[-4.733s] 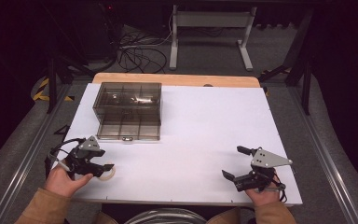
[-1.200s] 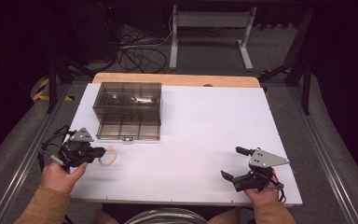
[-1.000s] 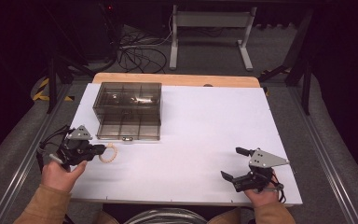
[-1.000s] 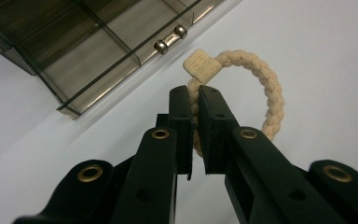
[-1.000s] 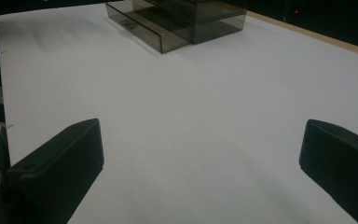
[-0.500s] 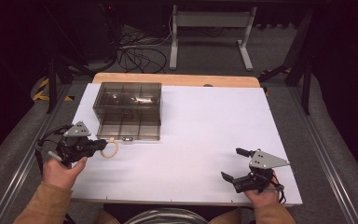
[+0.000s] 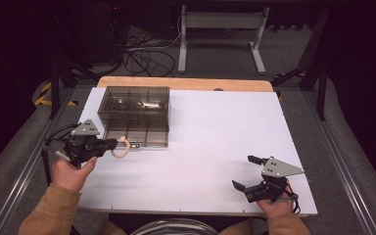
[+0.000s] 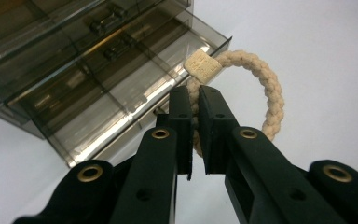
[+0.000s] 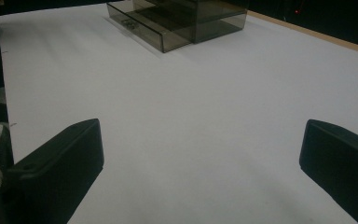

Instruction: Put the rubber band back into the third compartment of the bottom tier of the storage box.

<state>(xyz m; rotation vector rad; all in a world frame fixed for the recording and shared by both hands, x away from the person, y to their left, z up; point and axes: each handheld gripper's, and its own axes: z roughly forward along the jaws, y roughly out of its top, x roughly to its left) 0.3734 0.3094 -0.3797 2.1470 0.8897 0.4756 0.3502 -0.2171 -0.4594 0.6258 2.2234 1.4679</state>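
Up at the table's left side, the left gripper (image 7: 108,144) is pinching a cream braided hair tie (image 8: 256,88) between its jaws, which are pressing together on the cord just below the tie's square tag. The loop is hanging off the jaw tips, clear of the white table (image 7: 215,147), just beside the front edge of the smoky plastic organizer box (image 7: 136,115). That box's lower drawer (image 8: 121,109) is standing pulled out, its front corner close to the loop. The right gripper (image 7: 245,172) is resting near the table's near right edge with its jaws spreading wide around nothing. Between the two grippers and out to the far right edge, the white surface is lying bare and open.
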